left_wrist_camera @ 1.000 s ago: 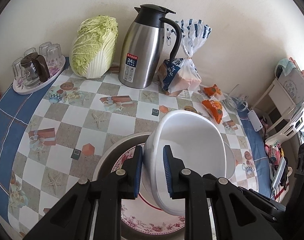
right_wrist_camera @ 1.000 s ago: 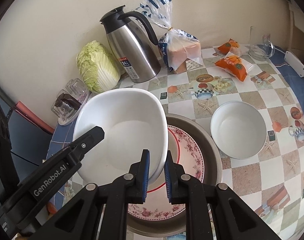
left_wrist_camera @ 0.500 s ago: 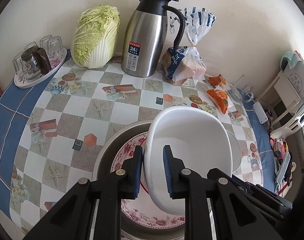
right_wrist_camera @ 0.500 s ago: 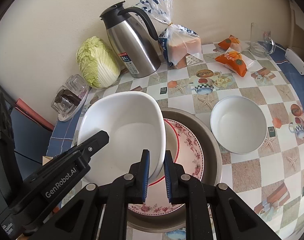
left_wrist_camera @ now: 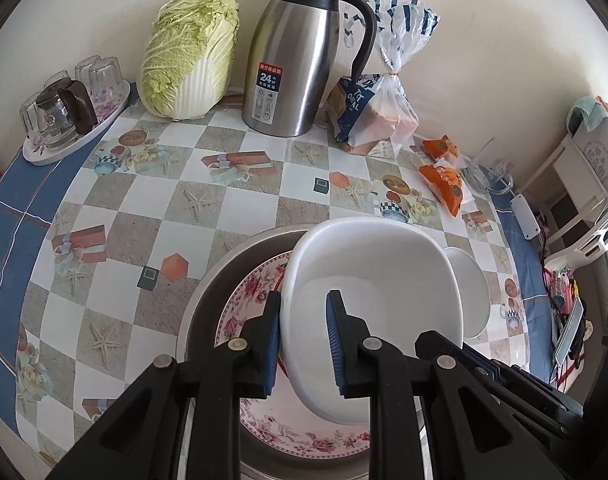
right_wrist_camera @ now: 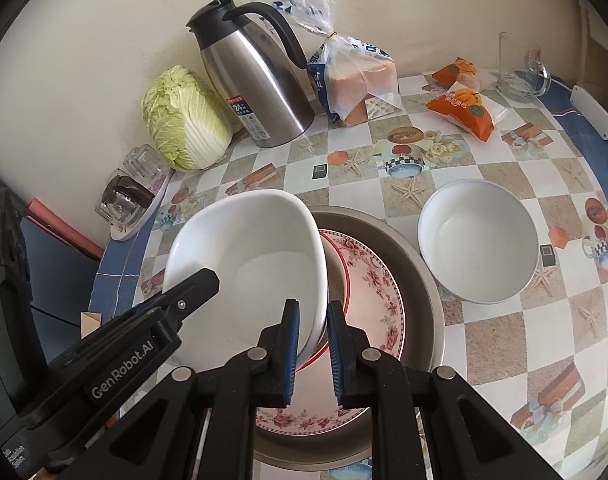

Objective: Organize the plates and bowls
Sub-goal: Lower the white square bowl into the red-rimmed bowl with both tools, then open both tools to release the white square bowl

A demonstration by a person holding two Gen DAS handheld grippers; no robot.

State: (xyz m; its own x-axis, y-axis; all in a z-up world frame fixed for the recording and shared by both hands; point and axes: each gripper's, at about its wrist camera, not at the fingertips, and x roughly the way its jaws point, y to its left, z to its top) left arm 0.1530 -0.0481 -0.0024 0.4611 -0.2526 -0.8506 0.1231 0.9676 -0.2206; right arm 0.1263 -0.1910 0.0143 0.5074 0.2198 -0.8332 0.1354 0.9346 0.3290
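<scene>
While you held the big white bowl point(right_wrist_camera: 255, 264) tilted over the flowered plate point(right_wrist_camera: 380, 292), your left claw point(left_wrist_camera: 304, 336) pinched one rim and your right claw point(right_wrist_camera: 312, 344) pinched the opposite one. That plate already sat inside the metal basin point(right_wrist_camera: 420, 280). By my reading, the held bowl remained unplaced, and the smaller white bowl point(right_wrist_camera: 478, 240) waited on the worktop point(right_wrist_camera: 504, 344) just beside the basin.

Both grippers, left point(left_wrist_camera: 304, 334) and right point(right_wrist_camera: 312, 344), angle downward (fingers nearly closed).
</scene>
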